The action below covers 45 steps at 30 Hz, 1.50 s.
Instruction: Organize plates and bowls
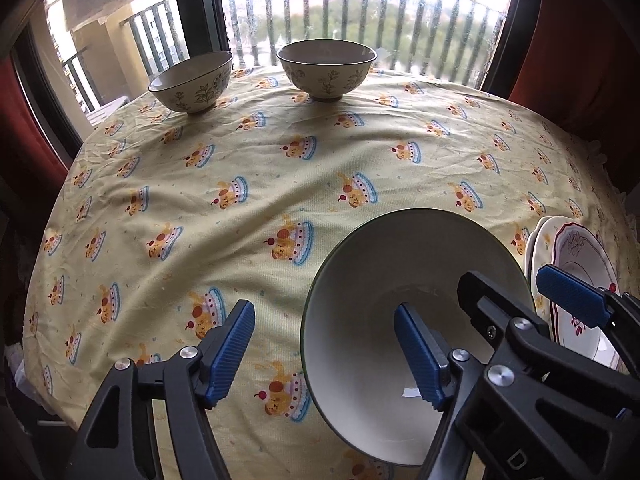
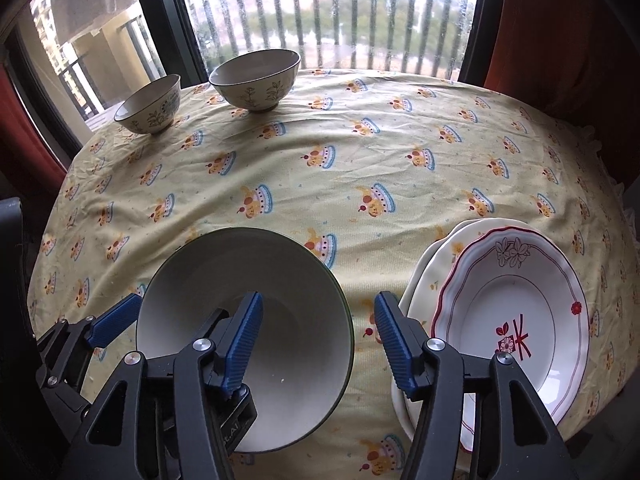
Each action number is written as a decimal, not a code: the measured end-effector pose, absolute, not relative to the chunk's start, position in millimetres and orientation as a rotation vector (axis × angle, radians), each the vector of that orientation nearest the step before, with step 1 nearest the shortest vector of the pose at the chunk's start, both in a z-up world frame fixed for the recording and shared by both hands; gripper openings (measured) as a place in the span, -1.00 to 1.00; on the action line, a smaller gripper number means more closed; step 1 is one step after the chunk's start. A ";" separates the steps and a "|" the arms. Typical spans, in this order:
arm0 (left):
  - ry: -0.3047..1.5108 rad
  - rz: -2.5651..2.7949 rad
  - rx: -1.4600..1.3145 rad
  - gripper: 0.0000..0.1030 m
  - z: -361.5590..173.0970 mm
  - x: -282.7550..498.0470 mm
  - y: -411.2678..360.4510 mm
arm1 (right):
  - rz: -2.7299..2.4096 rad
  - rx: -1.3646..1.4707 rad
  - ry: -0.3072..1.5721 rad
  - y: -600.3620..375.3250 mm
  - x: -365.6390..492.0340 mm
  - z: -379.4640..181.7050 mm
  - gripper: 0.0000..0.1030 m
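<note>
Since both tools straddle the rim of the large white bowl (image 2: 248, 320) from opposite sides, the hold looks meant for a two-handed carry or a set-down; neither pad presses on the wall now, so the bowl rests on the worktop's yellow cloth (image 1: 280, 168) by its own weight. The left tool (image 1: 324, 356) stands wide, one pad inside the bowl and one outside its left rim; the right tool (image 2: 320, 344) is likewise spread, its left pad over the bowl's interior and its right pad beyond the rim, just beside the plates. Those plates form a stack (image 2: 508, 320), a red-edged floral one on top of cream ones, near the bowl's right; gathering like with like seems the reason. Two smaller leaf-patterned bowls, the left one (image 1: 192, 82) and the right one (image 1: 326, 70), sit well apart from this group at the far edge by the window (image 1: 360, 12); I judge they are yet to be brought over, perhaps to nest in the big bowl.
</note>
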State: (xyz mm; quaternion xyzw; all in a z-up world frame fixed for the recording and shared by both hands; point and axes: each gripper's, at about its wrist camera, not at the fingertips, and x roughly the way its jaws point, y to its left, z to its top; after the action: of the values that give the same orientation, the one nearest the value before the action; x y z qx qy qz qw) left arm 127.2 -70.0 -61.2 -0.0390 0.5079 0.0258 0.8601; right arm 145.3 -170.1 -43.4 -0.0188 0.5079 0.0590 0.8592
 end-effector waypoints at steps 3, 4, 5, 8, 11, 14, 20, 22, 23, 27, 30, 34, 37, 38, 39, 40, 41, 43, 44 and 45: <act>1.060 0.056 -0.086 0.54 -56.3 125.2 -66.9 | 0.134 -0.034 1.059 -168.0 143.8 -38.4 0.33; 1.059 0.057 -0.089 0.55 -54.7 124.7 -65.7 | 0.138 -0.033 1.056 -167.0 143.5 -36.9 0.35; 1.056 0.060 -0.092 0.57 -53.0 123.6 -63.7 | 0.144 -0.031 1.055 -165.9 143.5 -35.3 0.37; 1.052 0.062 -0.103 0.59 -48.8 123.8 -59.3 | 0.159 -0.037 1.049 -161.0 144.4 -30.3 0.38; 1.043 0.067 -0.112 0.59 -42.8 127.5 -53.0 | 0.169 -0.043 1.035 -155.1 147.2 -23.5 0.40; 1.027 0.074 -0.113 0.60 -36.2 134.2 -44.0 | 0.178 -0.048 1.021 -147.2 153.7 -17.2 0.41; 1.008 0.083 -0.130 0.60 -25.6 153.0 -19.2 | 0.183 -0.058 0.997 -124.0 172.9 -5.0 0.41; 0.999 0.084 -0.137 0.60 -21.7 160.8 -9.4 | 0.182 -0.057 0.993 -114.7 180.4 -1.0 0.41; 0.996 0.086 -0.137 0.60 -20.2 164.6 -5.1 | 0.181 -0.057 0.992 -109.7 184.6 0.9 0.41; 0.988 0.092 -0.132 0.60 -15.1 182.1 15.8 | 0.172 -0.067 0.980 -88.6 201.7 7.2 0.41; 0.976 0.094 -0.121 0.60 -9.8 195.7 31.4 | 0.165 -0.068 0.972 -72.7 215.1 11.2 0.41; 0.965 0.096 -0.109 0.60 -3.0 215.5 53.7 | 0.151 -0.061 0.966 -51.5 234.2 17.7 0.41; 0.953 0.098 -0.107 0.60 1.3 231.4 72.2 | 0.145 -0.056 0.955 -36.3 248.6 21.4 0.41; 0.949 0.096 -0.107 0.60 2.3 236.5 77.9 | 0.143 -0.056 0.950 -30.7 254.0 22.5 0.41; 0.945 0.094 -0.106 0.60 3.3 242.3 83.9 | 0.140 -0.056 0.944 -26.0 258.9 23.5 0.41; 0.942 0.094 -0.105 0.60 4.6 248.6 90.4 | 0.134 -0.057 0.939 -20.6 264.5 24.5 0.41; 0.937 0.097 -0.105 0.60 5.6 253.8 96.2 | 0.129 -0.054 0.936 -15.8 269.7 25.1 0.41; 0.926 0.101 -0.100 0.60 6.4 264.3 107.5 | 0.131 -0.043 0.932 -5.0 281.7 25.7 0.41; 0.923 0.102 -0.098 0.60 6.1 269.6 112.4 | 0.129 -0.044 0.926 0.9 287.8 25.8 0.41; 0.919 0.104 -0.095 0.59 5.9 275.4 117.3 | 0.126 -0.048 0.921 6.9 293.4 26.0 0.41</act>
State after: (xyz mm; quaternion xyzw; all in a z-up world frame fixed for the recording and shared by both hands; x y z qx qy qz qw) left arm 275.4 117.3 5.9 -0.0460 0.4429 0.0501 0.8940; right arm 293.4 6.9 26.0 -0.0231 0.4441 0.0608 0.8936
